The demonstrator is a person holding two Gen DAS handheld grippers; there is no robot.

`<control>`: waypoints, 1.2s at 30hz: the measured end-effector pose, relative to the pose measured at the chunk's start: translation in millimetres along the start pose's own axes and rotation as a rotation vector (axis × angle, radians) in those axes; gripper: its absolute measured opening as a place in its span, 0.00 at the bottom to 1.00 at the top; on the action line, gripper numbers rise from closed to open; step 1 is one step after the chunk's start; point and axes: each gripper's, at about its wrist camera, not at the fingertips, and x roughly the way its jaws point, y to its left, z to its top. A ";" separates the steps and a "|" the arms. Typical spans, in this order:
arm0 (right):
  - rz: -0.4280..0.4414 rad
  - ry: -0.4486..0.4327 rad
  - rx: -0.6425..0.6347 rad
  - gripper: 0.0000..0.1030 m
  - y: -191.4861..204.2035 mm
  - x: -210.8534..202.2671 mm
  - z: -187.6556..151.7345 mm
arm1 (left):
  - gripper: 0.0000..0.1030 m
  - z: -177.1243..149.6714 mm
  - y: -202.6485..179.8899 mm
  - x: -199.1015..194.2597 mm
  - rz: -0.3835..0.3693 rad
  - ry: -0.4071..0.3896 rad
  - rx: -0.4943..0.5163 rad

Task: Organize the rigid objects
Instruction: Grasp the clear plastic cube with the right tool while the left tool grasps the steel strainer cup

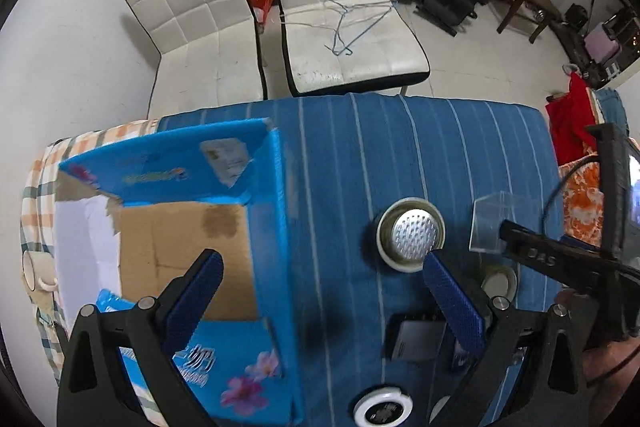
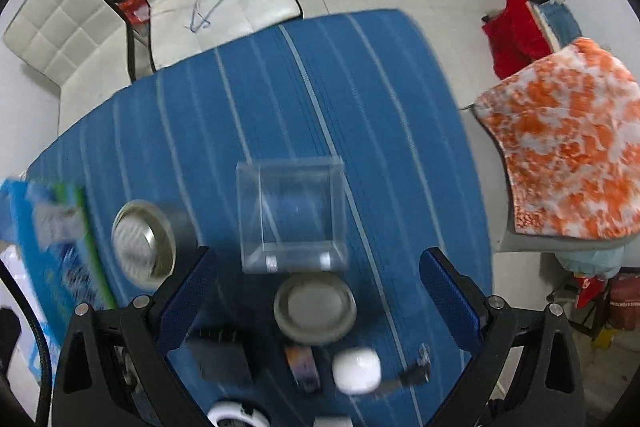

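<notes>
The sorting looks barely begun, judging by how things lie. The open blue cardboard box [image 1: 188, 227] stands at the left of the bench [image 1: 400, 147], which is covered in a blue striped cloth, and its brown floor shows bare apart from a stain; only a light-blue packet [image 1: 110, 301] peeks in at its near corner, and whether that is inside or beside the box cannot be told. Everything else is out on the cloth: a round metal tin [image 1: 412, 241] with a dimpled lid just right of the box, a clear plastic box [image 2: 292, 215] beyond it, a shallow grey lid [image 2: 315, 308] touching or just in front of that clear box, a dark flat rectangular device [image 2: 224, 357], a white rounded case [image 2: 357, 370], a small metal clip-like piece [image 2: 416, 367], and a white-rimmed round object [image 1: 383, 409] at the near edge. The left gripper [image 1: 324, 303] hangs above the box wall with its fingers [image 1: 452, 303] spread wide and holding nothing. The right gripper [image 2: 316, 291] hovers over the grey lid and clear box, fingers [image 2: 448, 301] likewise spread and empty. So nearly every piece remains to be moved.
</notes>
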 end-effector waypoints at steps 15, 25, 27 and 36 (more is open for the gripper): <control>0.088 0.092 -0.014 0.66 -27.1 38.7 23.7 | 1.00 35.6 -66.7 43.4 -0.041 0.089 0.091; 0.045 0.091 -0.009 0.66 -76.1 35.6 19.7 | 1.00 40.1 -83.9 102.5 -0.053 0.227 0.092; 0.047 0.100 -0.010 0.66 -78.3 39.0 16.4 | 1.00 38.3 -86.0 113.5 -0.045 0.252 0.088; 0.053 0.125 -0.016 0.66 -73.9 58.5 13.1 | 0.80 30.7 -89.2 158.1 -0.025 0.317 0.094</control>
